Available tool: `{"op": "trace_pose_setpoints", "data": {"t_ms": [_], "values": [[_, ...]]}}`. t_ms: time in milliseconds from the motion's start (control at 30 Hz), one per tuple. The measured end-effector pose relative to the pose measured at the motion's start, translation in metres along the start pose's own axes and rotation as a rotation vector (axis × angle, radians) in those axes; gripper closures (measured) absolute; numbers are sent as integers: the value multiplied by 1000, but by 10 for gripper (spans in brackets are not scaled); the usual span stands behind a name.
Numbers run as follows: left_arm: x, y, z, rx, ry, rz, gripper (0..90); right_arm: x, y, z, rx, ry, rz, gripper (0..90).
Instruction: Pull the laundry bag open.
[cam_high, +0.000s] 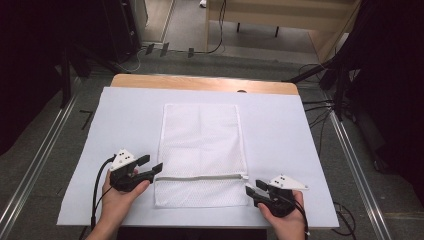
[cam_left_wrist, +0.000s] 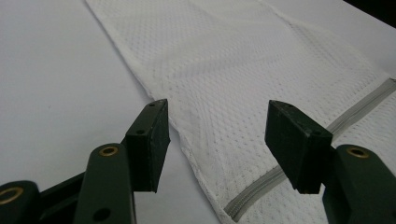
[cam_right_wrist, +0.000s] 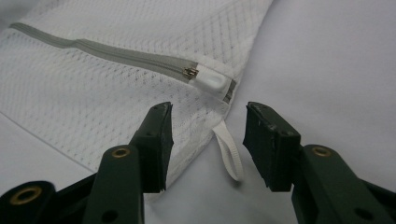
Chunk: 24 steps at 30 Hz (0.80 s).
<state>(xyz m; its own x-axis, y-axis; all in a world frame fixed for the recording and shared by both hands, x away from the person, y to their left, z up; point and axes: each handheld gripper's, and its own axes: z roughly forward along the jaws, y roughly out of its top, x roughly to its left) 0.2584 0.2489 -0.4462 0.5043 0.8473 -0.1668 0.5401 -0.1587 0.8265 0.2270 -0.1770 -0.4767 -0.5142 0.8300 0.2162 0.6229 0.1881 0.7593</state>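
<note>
A white mesh laundry bag (cam_high: 200, 145) lies flat on the white table cover (cam_high: 125, 115), with a grey zipper (cam_high: 200, 177) running across it near my side. My left gripper (cam_high: 153, 163) is open at the bag's left edge, beside the zipper's end. In the left gripper view its jaws (cam_left_wrist: 217, 126) stand apart over the mesh (cam_left_wrist: 233, 70) and zipper (cam_left_wrist: 355, 112). My right gripper (cam_high: 253, 187) is open at the bag's right edge. Its jaws (cam_right_wrist: 208, 126) straddle the bag's hem and a white hanging loop (cam_right_wrist: 229, 151), just below the zipper pull (cam_right_wrist: 190, 72).
The table's wooden far edge (cam_high: 200, 82) shows beyond the cover. Metal floor rails (cam_high: 40, 155) run along both sides, and cables (cam_high: 320, 107) lie on the floor at the right. A wooden bench (cam_high: 280, 15) stands at the back.
</note>
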Motion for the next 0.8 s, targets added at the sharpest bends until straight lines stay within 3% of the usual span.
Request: {"op": "trace_pose_setpoints", "data": {"t_ms": [133,167,333,433,500,533,567,667,800], "values": [[0,0,1,7,-3,-2,424,6,2,12,7,-21,-18,435],[0,0,2,8,-5,0,428,9,4,18,7,-42,-32,372],[-2,0,2,7,-15,1,437,14,5,27,20,-84,-59,361],[-4,1,2,6,-27,1,444,20,3,28,21,-142,-108,445],[-8,2,4,8,-31,8,447,23,2,28,15,-142,-104,558],[-11,3,5,7,-36,8,450,26,2,28,10,-147,-101,672],[-13,4,5,7,-46,12,450,26,2,28,10,-147,-101,672],[-24,7,9,3,-92,3,462,28,3,28,13,-152,-103,857],[-40,11,19,27,-148,9,516,26,5,27,11,-129,-97,898]]}}
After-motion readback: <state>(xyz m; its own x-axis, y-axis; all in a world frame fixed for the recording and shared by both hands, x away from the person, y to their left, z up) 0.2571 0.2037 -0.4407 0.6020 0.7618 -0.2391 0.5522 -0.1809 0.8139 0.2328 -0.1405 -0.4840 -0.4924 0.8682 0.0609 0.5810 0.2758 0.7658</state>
